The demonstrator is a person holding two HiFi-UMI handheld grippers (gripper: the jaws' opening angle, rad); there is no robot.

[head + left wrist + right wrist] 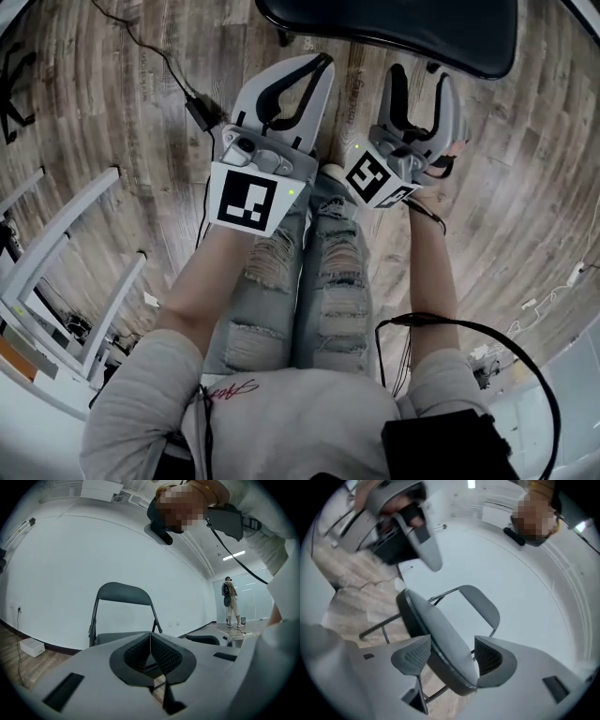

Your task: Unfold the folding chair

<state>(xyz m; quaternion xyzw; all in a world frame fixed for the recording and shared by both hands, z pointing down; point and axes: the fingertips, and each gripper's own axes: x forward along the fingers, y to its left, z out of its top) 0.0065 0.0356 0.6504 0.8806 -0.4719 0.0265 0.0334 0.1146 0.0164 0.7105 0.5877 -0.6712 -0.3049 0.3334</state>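
The black folding chair stands unfolded on the wood floor. In the head view its seat (403,28) lies at the top edge. The left gripper view shows its backrest (124,595) ahead against a white wall. My left gripper (319,64) (151,637) is shut with nothing in it and points at the chair from a short way off. My right gripper (422,80) (452,643) is open and rolled to one side. Its view shows the chair seat (440,625) in the gap between the jaws, and the pads do not press on it. The backrest (480,604) shows beyond.
A white frame (66,244) stands at the left. A black cable with an adapter (202,112) runs over the floor left of the grippers. My legs in torn jeans (319,281) are under the grippers. A white box (32,646) sits by the wall. A person (230,602) stands far off at the right.
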